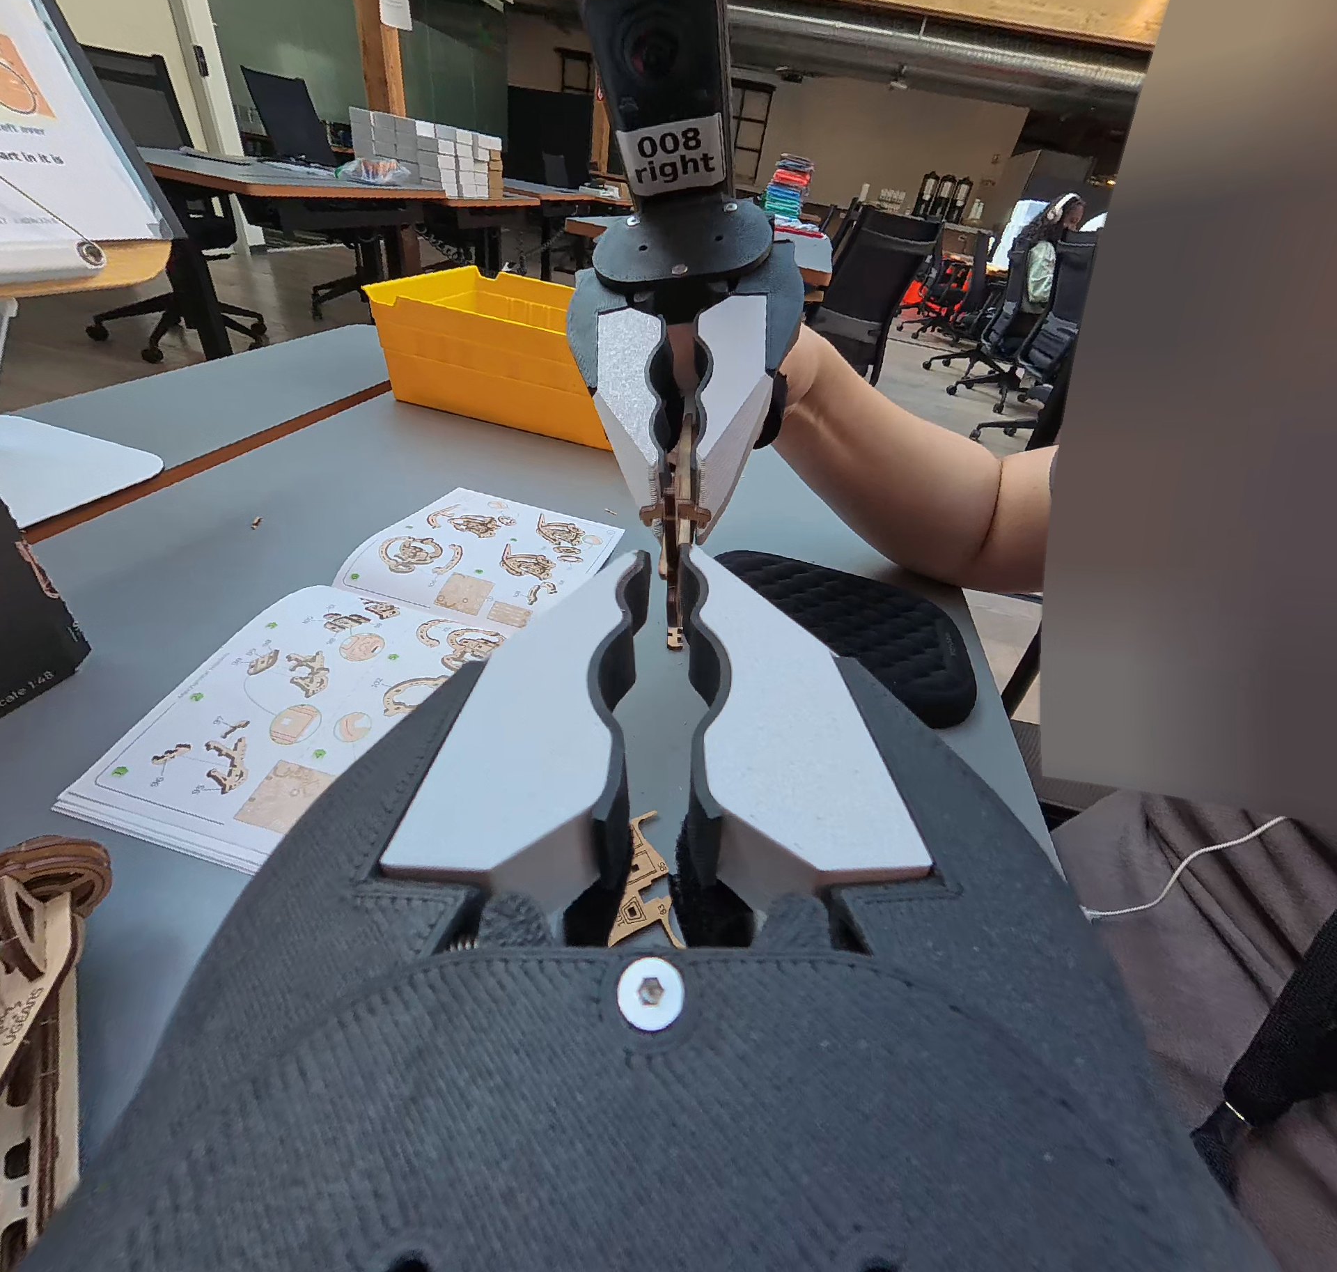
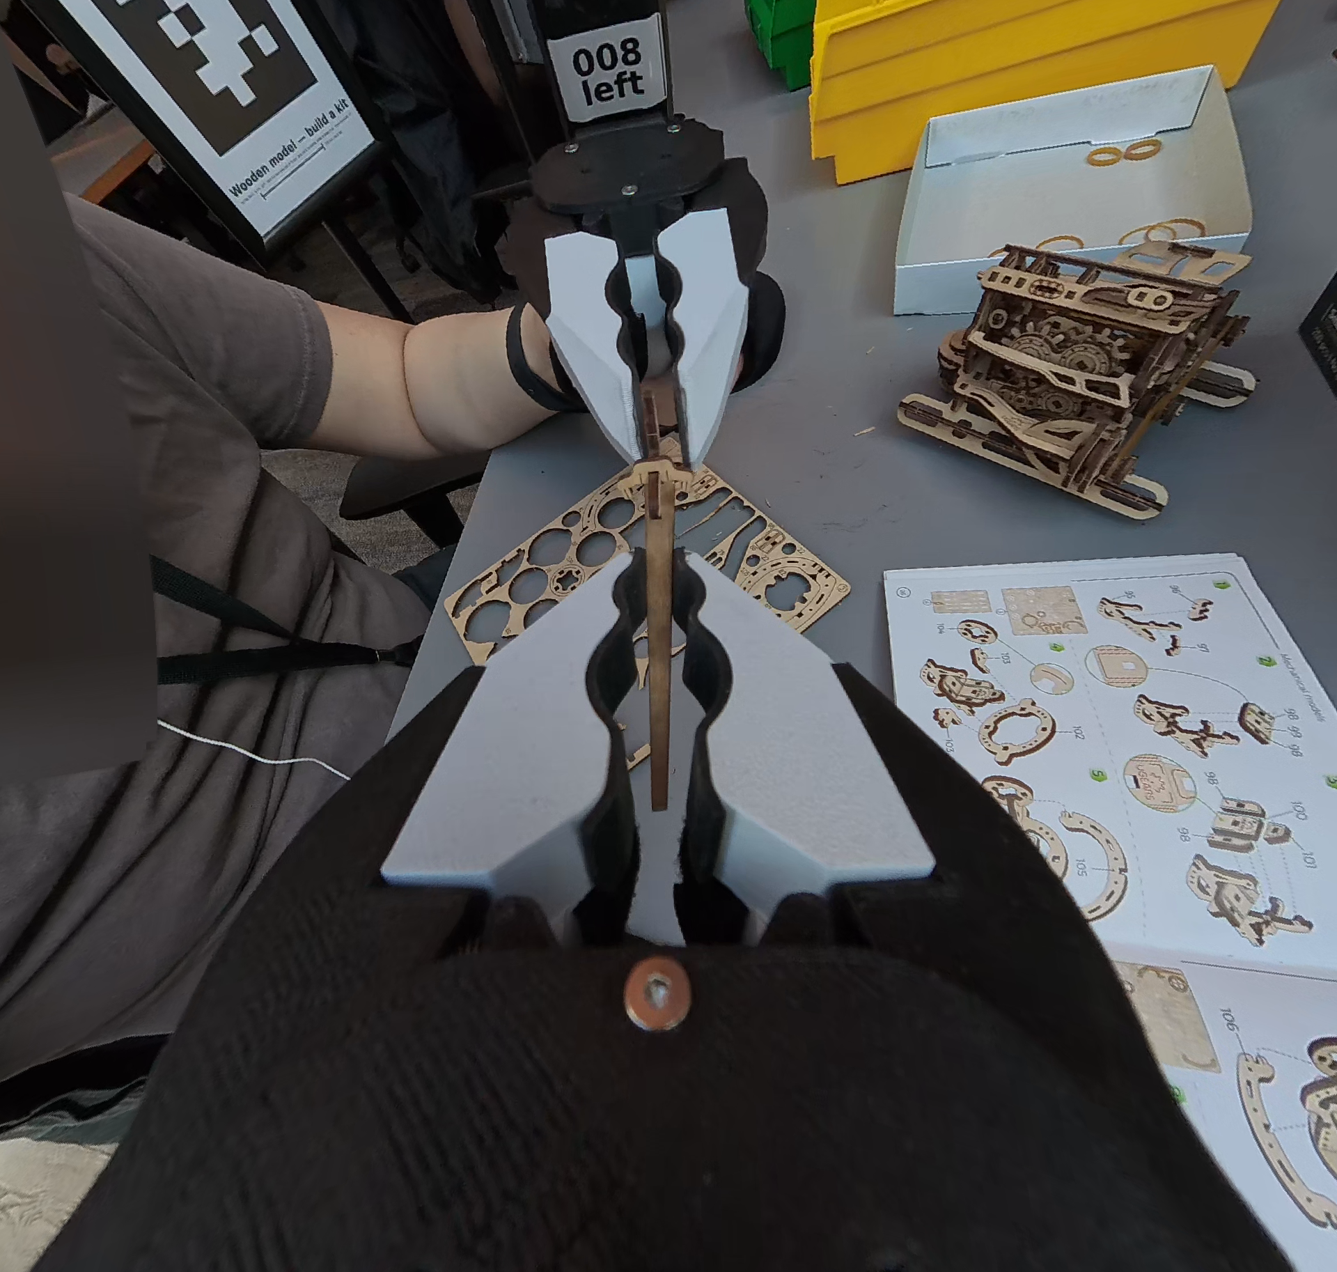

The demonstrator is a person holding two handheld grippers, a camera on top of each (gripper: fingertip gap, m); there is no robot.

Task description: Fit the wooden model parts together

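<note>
In the left wrist view my left gripper (image 1: 669, 560) is shut on a small flat wooden part (image 1: 673, 607), held edge-on above the grey table (image 1: 217, 564). Facing it, my right gripper (image 1: 674, 524) is shut on another flat wooden part (image 1: 684, 455). The two parts meet tip to tip at a small cross piece (image 1: 673, 513). In the right wrist view my right gripper (image 2: 660, 555) holds a long thin wooden strip (image 2: 658, 658) edge-on. Its far end reaches the cross piece (image 2: 655, 474) at the left gripper (image 2: 662, 455), which pinches its own part (image 2: 649, 419).
An open instruction booklet (image 2: 1114, 731) lies on the table, with a punched-out wooden sheet (image 2: 579, 571) under the grippers. A partly built wooden model (image 2: 1049, 369), a white box (image 2: 940, 224), yellow (image 2: 1013, 43) and green (image 2: 781, 7) bins stand behind. A black pad (image 1: 868, 629) lies by the person's forearm (image 1: 904, 484). The grippers are tip to tip, or close to it.
</note>
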